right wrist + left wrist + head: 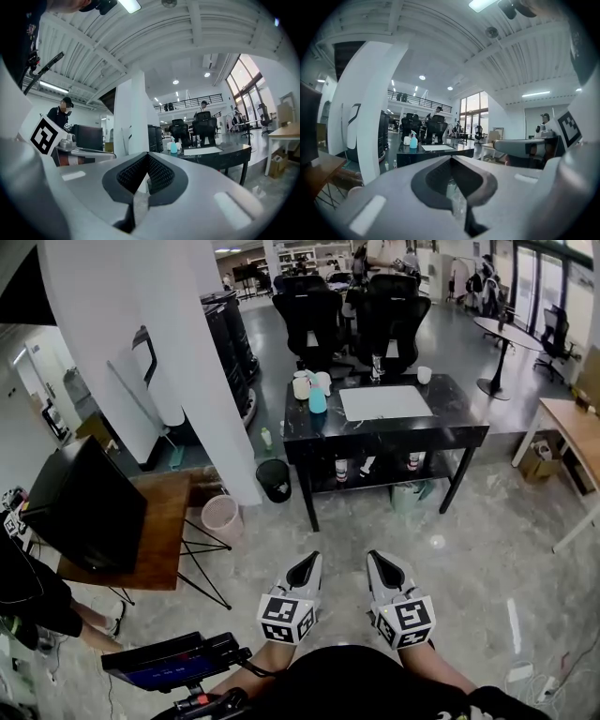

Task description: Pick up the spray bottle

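Observation:
A light-blue spray bottle (318, 398) with a white top stands at the left end of a black table (459, 427), next to white cups (301, 386). It shows small and far in the left gripper view (413, 140) and the right gripper view (174, 147). Both grippers are held low near the person's body, well short of the table. My left gripper (306, 570) is shut with nothing in it, its jaws meeting at the tip. My right gripper (382, 568) is likewise shut and empty.
A white mat (385, 401) lies on the table, with a cup (425, 374) behind it. Black office chairs (389, 310) stand beyond. A white pillar (178, 352), a bin (274, 479), a pink basket (222, 518) and a wooden side table (155, 531) with a black monitor (84, 507) are at left.

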Demonstrator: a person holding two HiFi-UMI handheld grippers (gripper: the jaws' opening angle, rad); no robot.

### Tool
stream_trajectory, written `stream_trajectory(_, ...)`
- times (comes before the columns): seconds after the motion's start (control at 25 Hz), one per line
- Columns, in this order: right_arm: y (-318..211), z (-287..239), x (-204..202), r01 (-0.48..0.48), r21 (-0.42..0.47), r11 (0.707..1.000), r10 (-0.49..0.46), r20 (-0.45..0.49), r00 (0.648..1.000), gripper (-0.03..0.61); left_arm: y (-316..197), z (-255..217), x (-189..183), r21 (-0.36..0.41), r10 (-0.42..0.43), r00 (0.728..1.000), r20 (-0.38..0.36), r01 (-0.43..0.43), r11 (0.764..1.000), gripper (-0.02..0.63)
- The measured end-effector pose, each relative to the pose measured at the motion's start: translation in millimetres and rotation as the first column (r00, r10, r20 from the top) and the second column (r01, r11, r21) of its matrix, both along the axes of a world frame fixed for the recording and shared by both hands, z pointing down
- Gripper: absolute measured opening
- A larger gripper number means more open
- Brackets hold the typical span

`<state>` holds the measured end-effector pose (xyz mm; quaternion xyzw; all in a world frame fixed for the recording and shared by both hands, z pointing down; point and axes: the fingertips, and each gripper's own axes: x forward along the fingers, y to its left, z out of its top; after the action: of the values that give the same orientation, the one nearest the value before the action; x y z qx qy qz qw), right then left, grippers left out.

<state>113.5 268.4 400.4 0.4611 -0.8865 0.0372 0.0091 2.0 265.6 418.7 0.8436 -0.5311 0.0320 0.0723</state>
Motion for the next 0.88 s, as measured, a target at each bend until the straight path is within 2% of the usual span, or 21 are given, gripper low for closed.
stream_trajectory(0.16,2.3,-3.7,5.6,0.013,0.0,1.0,-0.013,-0.009,1.0,0.025,-2.2,-2.8,9.1,-0.004,0.002,1.0,-0.005,-0.002,1.0,0.0)
stream_trajectory(0.64,-30.9,18.6,58.4,0.074,-0.025,0.997,-0.075,-0.011,0.997,0.025,-25.4,12.9,73.3,-0.003,-0.027,1.0,0.01,0.027,1.0,0.0)
stream_trajectory(0.88,-69.7,35.9,53.6,0.085,-0.05,0.995,-0.085,-0.003,0.996,0.025,-59.6,28.4,61.0,-0.038,-0.058,0.998,0.005,0.058,0.998,0.0)
